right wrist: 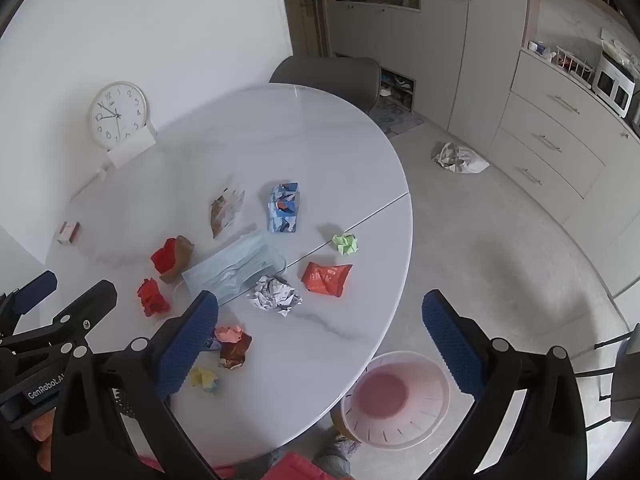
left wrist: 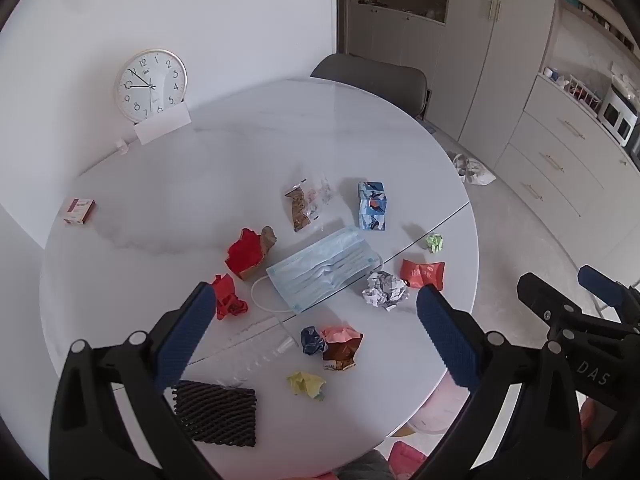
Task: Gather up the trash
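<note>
Beside table, pink bin (right wrist: 396,400), right view only

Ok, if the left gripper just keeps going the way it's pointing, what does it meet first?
Probably the pale blue pleated face mask on the white round table: it lies on the midline between the open jaws of the left gripper. Depth is unclear, so the crumpled pink-and-brown wrapper nearer in could come first.

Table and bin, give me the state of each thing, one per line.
left gripper: open, holding nothing
right gripper: open, holding nothing
face mask: lying flat, unfolded
white paper: crumpled
green paper: crumpled
pink bin: on the floor, nothing inside
table: littered
</note>
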`<action>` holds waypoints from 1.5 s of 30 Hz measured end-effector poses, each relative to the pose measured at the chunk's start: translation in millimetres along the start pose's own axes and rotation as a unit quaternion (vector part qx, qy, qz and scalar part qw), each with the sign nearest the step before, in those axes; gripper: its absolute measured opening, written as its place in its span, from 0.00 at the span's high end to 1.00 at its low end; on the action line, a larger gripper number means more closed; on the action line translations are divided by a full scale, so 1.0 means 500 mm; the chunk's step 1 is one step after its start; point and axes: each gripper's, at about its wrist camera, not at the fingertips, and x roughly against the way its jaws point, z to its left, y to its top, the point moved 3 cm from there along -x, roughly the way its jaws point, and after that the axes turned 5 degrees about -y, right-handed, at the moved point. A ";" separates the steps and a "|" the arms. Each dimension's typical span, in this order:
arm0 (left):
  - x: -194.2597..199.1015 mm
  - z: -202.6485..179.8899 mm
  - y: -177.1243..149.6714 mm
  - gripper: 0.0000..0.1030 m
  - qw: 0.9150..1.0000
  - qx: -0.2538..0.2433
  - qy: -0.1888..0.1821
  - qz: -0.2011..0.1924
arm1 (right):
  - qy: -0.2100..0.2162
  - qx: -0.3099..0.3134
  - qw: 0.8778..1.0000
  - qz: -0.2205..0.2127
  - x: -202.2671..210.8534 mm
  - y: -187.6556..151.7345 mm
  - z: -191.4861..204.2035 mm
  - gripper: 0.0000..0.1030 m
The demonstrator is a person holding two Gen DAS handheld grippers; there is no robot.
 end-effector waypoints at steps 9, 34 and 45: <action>-0.001 0.008 0.004 0.07 1.000 0.003 0.000 0.002 | -0.002 -0.004 1.000 -0.002 -0.001 0.001 -0.004 0.02; -0.013 0.005 -0.007 0.07 1.000 0.003 0.001 0.006 | -0.004 -0.002 1.000 0.000 0.000 0.001 -0.008 0.02; -0.013 0.010 -0.012 0.07 1.000 0.005 0.000 0.008 | -0.003 -0.003 1.000 0.002 0.000 -0.002 -0.010 0.02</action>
